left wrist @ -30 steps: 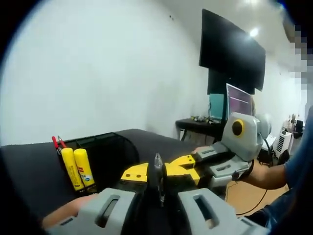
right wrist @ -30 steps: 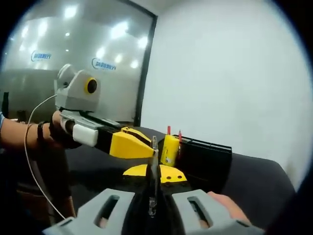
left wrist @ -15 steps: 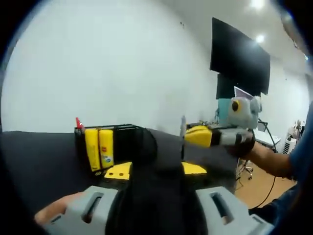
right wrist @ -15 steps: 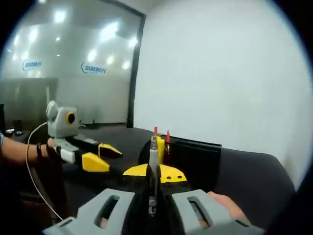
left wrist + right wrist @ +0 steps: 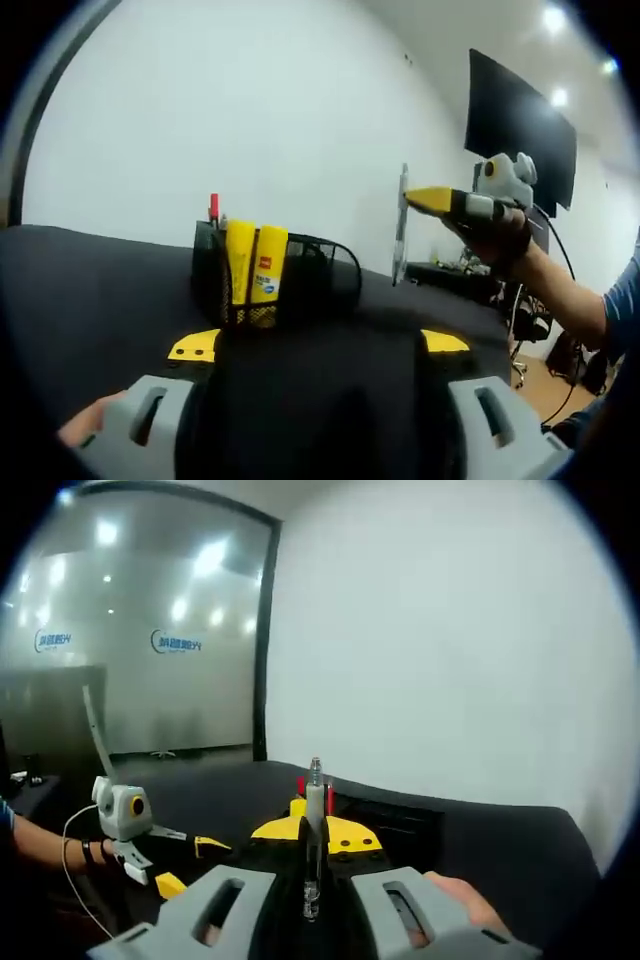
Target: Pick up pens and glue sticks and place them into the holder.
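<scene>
In the left gripper view a black mesh holder [image 5: 300, 285] stands on the black table [image 5: 90, 290]. It holds two yellow glue sticks [image 5: 252, 265] and a red pen [image 5: 213, 207]. My left gripper [image 5: 320, 345] is open, its yellow jaws wide apart with nothing between them. To the holder's right, raised in the air, my right gripper [image 5: 420, 199] is shut on a clear pen [image 5: 401, 230] that hangs upright. In the right gripper view that clear pen [image 5: 313, 825] stands between my right gripper's [image 5: 312, 832] closed jaws, with the holder [image 5: 395, 818] and red pen tips [image 5: 300, 784] behind. The left gripper [image 5: 190, 865] sits low at the left.
A white wall [image 5: 200, 120] runs behind the table. A dark monitor [image 5: 520, 115] and a desk stand at the far right. A person's hand and arm [image 5: 540, 275] carry the right gripper. A glass wall [image 5: 130, 640] lies to the left in the right gripper view.
Both grippers were shut on the clear pen. The left gripper let go, opened and drew back and down. The right gripper keeps the pen and has risen.
</scene>
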The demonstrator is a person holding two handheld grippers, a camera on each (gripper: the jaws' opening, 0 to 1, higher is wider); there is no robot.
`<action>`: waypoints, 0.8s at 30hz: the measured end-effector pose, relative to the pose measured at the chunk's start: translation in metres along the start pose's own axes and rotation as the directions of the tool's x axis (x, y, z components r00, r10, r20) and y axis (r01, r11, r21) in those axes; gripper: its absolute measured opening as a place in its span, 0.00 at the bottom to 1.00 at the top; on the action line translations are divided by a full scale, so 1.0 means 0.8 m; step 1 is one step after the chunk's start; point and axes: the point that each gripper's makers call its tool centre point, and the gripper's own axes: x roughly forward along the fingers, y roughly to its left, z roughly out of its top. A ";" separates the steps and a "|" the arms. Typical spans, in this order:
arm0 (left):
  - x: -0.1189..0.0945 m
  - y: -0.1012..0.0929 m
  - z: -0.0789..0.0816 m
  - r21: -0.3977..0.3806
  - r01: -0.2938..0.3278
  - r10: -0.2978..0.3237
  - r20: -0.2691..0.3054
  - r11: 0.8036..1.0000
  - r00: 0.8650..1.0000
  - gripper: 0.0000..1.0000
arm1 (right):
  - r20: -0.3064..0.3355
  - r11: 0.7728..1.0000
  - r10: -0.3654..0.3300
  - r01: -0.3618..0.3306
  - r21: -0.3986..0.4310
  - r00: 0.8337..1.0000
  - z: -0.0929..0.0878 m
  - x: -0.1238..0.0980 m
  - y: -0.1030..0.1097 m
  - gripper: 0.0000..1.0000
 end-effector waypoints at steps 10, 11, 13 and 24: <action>0.000 -0.006 -0.003 -0.009 0.016 -0.016 0.014 1.000 1.000 0.85 | 0.025 0.999 0.039 -0.038 -0.011 0.999 0.045 0.054 -0.007 0.04; 0.000 -0.006 -0.004 -0.006 0.016 -0.016 0.009 1.000 1.000 0.85 | 0.028 0.999 0.040 -0.039 -0.013 0.999 0.050 0.062 -0.009 0.04; 0.000 -0.006 -0.006 0.001 0.016 -0.016 0.003 1.000 1.000 0.85 | 0.035 0.999 0.047 -0.046 -0.006 0.998 0.058 0.074 -0.012 0.04; -0.002 0.006 -0.004 -0.023 -0.014 0.014 0.011 1.000 1.000 0.83 | 0.022 0.996 0.086 -0.086 0.004 0.996 0.055 0.149 -0.009 0.04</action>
